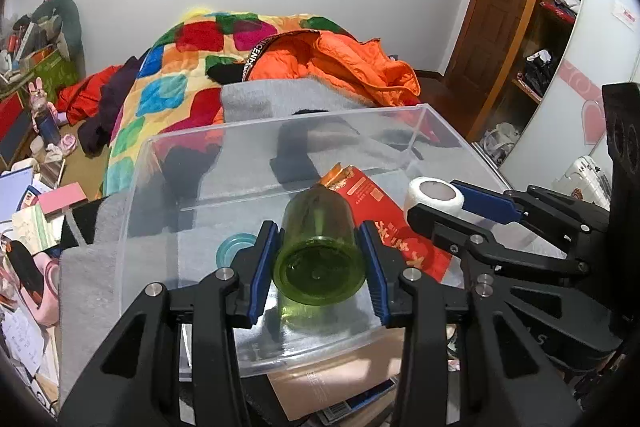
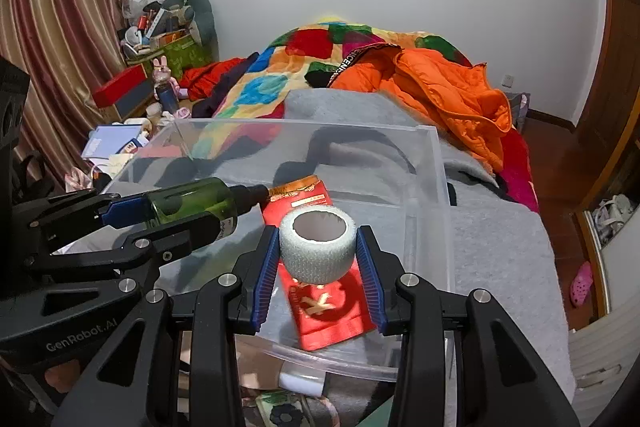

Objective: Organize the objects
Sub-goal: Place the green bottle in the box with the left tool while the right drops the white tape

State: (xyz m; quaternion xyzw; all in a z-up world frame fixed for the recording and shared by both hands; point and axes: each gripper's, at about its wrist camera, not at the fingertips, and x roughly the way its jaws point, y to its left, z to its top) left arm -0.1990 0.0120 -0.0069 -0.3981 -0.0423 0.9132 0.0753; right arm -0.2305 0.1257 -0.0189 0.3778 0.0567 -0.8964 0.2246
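My left gripper (image 1: 320,255) is shut on a green translucent bottle (image 1: 318,247), its base toward the camera, held over the clear plastic bin (image 1: 280,125). The same bottle (image 2: 192,205) shows from the side in the right wrist view, in the left gripper (image 2: 132,215). My right gripper (image 2: 318,253) is shut on a white roll of gauze tape (image 2: 318,247), also over the bin (image 2: 436,187). The roll (image 1: 434,197) appears at the right of the left wrist view, in the right gripper (image 1: 440,205). A red packet (image 2: 328,303) lies on the bin floor. A teal ring (image 1: 234,247) also lies inside.
The bin rests on a grey blanket (image 2: 500,247) across a bed with a patchwork quilt (image 1: 168,83) and an orange jacket (image 2: 440,87). Cluttered papers and boxes (image 1: 28,219) lie to the left. A wardrobe (image 1: 556,27) and door stand right.
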